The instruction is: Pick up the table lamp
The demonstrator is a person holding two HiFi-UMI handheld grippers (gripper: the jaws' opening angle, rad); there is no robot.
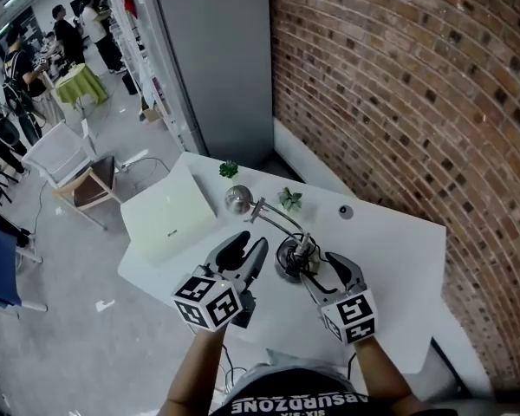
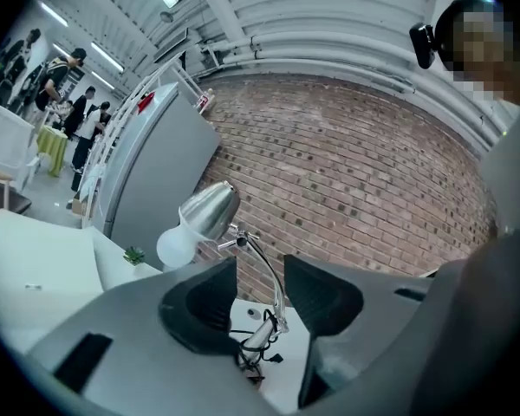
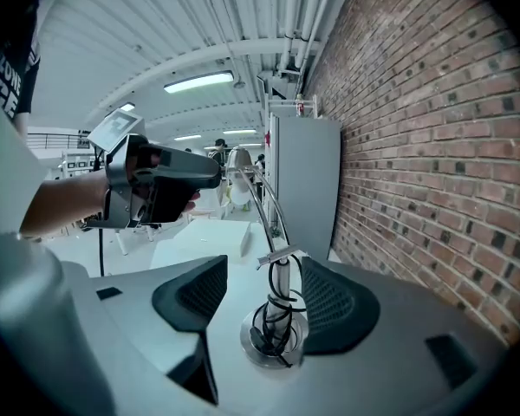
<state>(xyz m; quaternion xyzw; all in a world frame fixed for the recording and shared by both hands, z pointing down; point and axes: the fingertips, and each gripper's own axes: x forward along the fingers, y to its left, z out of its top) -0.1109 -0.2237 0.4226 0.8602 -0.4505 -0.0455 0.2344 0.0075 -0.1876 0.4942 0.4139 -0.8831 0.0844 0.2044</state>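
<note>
Looking down over the person's shoulders, the table lamp (image 1: 288, 258) stands on the white table (image 1: 394, 250) near its front edge. Its round base is closest to the person, and its thin arm bows away to the chrome shade (image 1: 237, 199), which hangs low beside a closed white laptop (image 1: 169, 215). Two small potted plants (image 1: 290, 199) and a small dark round thing (image 1: 345, 211) sit farther back toward the brick wall (image 1: 399, 85), clear of the work. The left gripper (image 1: 250, 246) comes in on the lamp's left with its tips just beside the base, and the right gripper (image 1: 322, 267) closes in from the other side, so the lamp sits between the two tools. I'd guess that is deliberate, since a lamp with a long arm would swing if lifted from one point. In the left gripper view, the jaws stand apart with nothing pressed between them. Through the gap the stem rises with its cord wound round it, and the shade and white bulb lean off to the left above one jaw. This tool points nearly level, which would suit steadying the stem rather than carrying it. In the right gripper view, the jaws are spread wide with the stem and the base right in the gap. The pads flank the stem but are clear of it, so nothing is gripped. This gripper tilts down toward the base, where the weight is, and the hand holding the other gripper shows beyond. The lamp rests on the table, not yet lifted.
</note>
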